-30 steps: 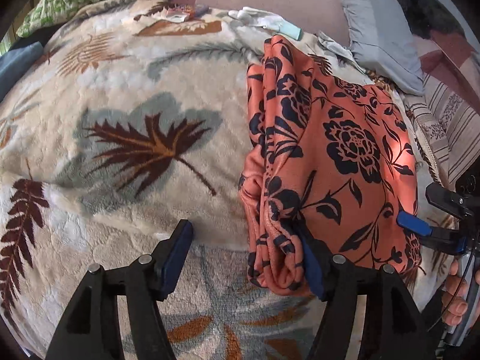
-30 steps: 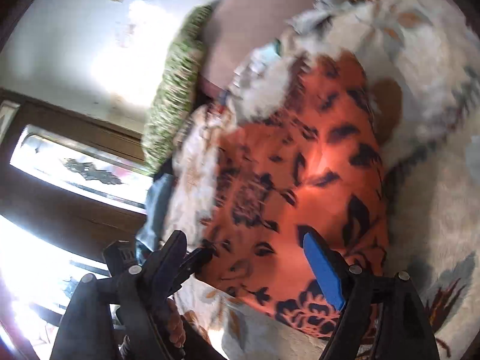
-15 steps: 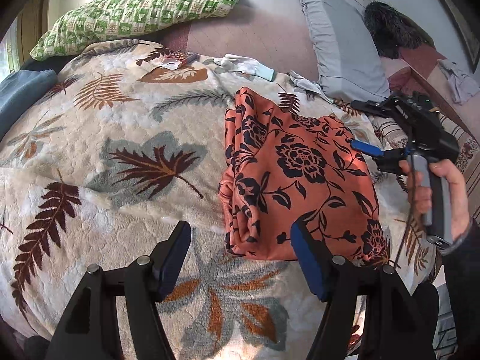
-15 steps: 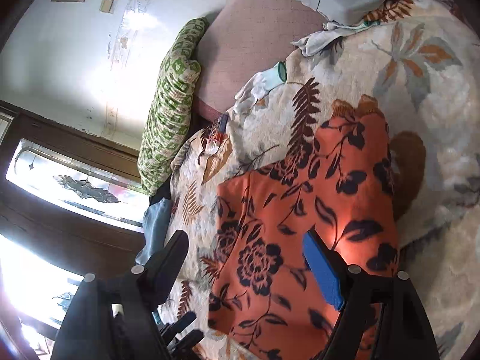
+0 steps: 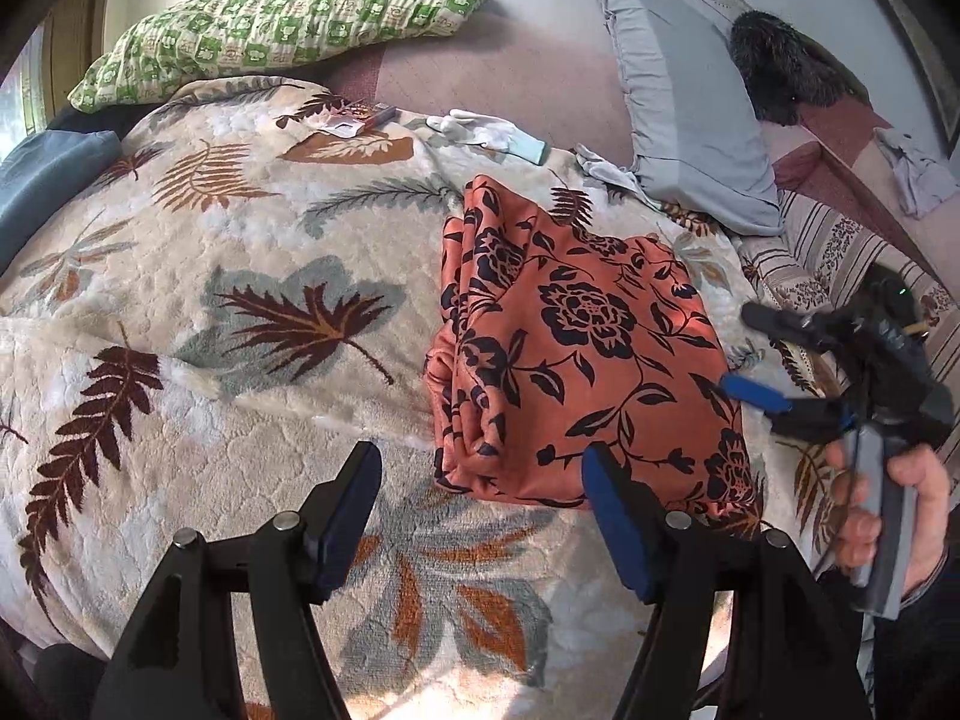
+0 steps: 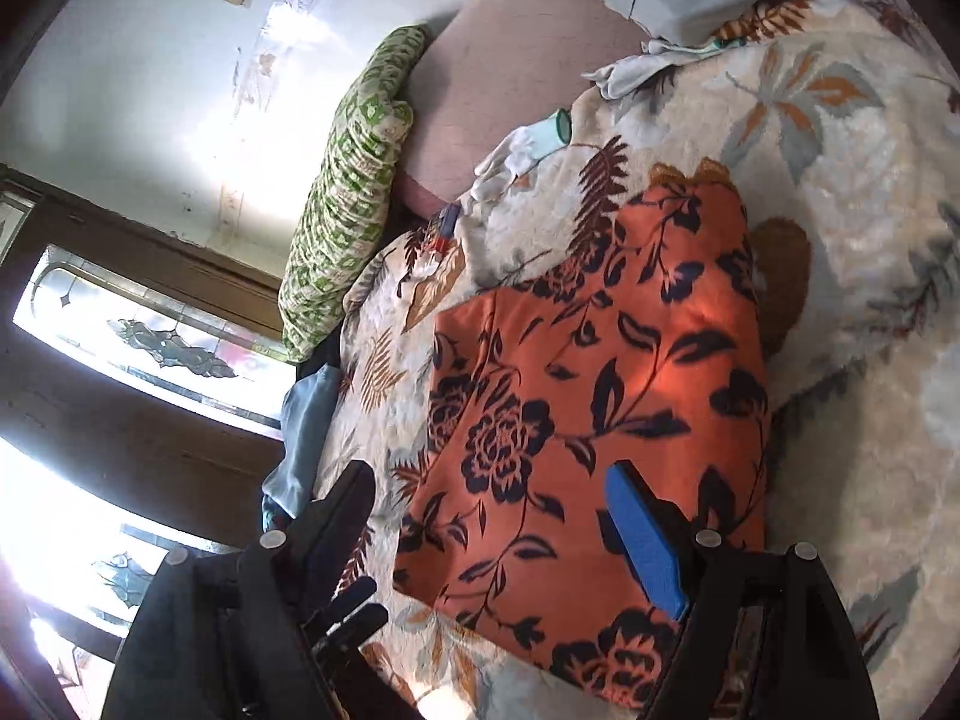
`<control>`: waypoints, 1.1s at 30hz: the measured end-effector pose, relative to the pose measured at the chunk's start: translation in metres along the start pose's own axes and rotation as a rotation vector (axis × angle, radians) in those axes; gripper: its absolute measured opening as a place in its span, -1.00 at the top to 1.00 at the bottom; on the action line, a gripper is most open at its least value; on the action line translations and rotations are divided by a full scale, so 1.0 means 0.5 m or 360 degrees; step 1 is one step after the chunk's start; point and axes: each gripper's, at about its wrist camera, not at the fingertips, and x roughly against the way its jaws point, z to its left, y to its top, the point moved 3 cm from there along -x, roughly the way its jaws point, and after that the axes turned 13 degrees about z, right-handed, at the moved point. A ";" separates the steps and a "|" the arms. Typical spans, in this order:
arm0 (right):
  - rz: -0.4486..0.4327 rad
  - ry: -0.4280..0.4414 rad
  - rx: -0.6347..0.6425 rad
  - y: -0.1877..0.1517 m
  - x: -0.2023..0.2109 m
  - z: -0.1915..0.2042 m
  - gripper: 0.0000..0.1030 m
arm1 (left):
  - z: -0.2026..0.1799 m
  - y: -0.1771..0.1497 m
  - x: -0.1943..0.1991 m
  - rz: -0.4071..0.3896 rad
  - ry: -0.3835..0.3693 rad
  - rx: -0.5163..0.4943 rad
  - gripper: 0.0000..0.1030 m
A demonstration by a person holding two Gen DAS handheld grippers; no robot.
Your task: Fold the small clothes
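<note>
Cloth [image 5: 576,354], orange floral, folded, on blanket [image 5: 252,276]; long axis runs away from left gripper [image 5: 480,516], which hangs just short of its near edge, jaws wide, empty; right gripper [image 6: 492,534] over its right edge, wide, empty, likely nearer.

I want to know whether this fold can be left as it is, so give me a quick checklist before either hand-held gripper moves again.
1. Left hand-held gripper open, nothing between its jaws: ok.
2. Right hand-held gripper open and off the cloth: ok.
3. Orange floral garment lying folded on the leaf-print blanket: ok.
4. Fold edges even: not ok, the left side is bunched.
5. White gloves clear of the garment: ok.
6. Underside layers flat: cannot tell.
</note>
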 end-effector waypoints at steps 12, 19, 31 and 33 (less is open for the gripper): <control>0.0062 -0.0196 0.0003 -0.084 -0.031 0.009 -0.72 | 0.006 -0.028 0.090 -0.0048 0.0285 0.0086 -0.54; 0.0043 -0.0300 0.0049 -0.103 -0.019 0.046 -0.72 | -0.027 -0.036 0.129 -0.0105 0.0475 0.0024 -0.68; -0.0169 -0.0935 0.0299 -0.257 0.104 0.126 -0.72 | -0.084 -0.055 0.120 -0.0057 0.0534 -0.0077 -0.68; -0.0190 -0.0976 0.0313 -0.272 0.116 0.129 -0.72 | -0.085 -0.055 0.122 -0.0059 0.0544 -0.0079 -0.68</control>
